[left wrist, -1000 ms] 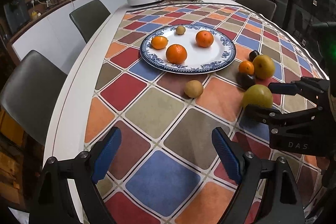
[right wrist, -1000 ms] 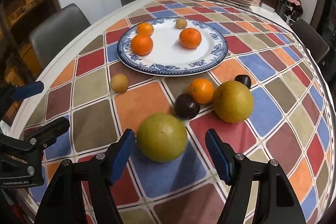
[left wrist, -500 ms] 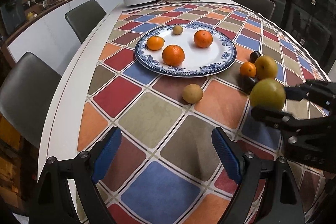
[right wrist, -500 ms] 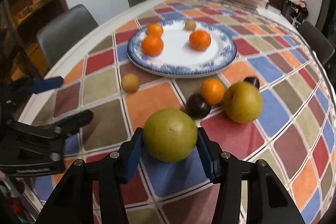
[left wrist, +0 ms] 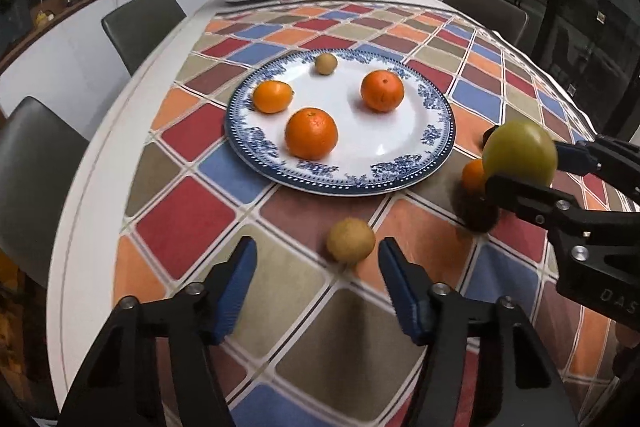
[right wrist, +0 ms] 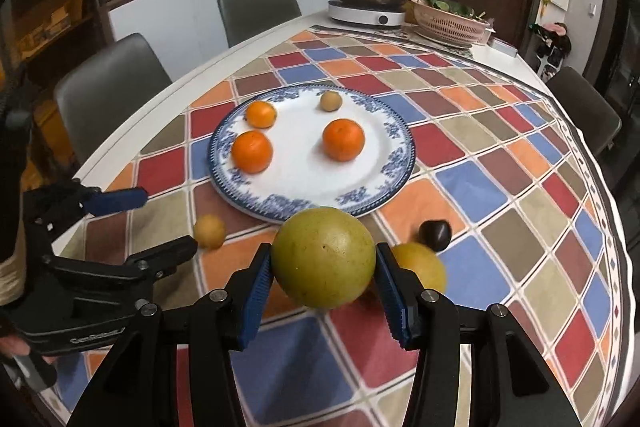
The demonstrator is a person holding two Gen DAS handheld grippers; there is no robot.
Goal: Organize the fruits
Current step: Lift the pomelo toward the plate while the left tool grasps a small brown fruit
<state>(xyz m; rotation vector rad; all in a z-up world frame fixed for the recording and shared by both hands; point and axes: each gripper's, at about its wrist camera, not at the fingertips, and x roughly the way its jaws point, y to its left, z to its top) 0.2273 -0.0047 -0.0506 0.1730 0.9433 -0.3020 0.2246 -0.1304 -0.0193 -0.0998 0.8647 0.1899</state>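
Your right tongs (right wrist: 324, 287) grip the green fruit (right wrist: 323, 257); your left tongs (left wrist: 314, 279), just narrowed, flank the small yellow fruit (left wrist: 350, 240) without touching.

Large yellow-green fruit (right wrist: 323, 257) held clear of the bench. Blue-rimmed plate (right wrist: 394, 163), mid-bench, bearing three oranges (right wrist: 343, 140) and one small tan fruit (right wrist: 331, 101). Second tan fruit (left wrist: 351, 240) lying near the plate's nearer rim.

The plate (left wrist: 436, 163) was white with a blue floral rim. The tablecloth (left wrist: 184, 223) showed diamonds of red, blue, orange, olive and brown, outlined in white. The oranges (left wrist: 311, 134) were bright orange; the big fruit (right wrist: 324, 263) was yellow-green.
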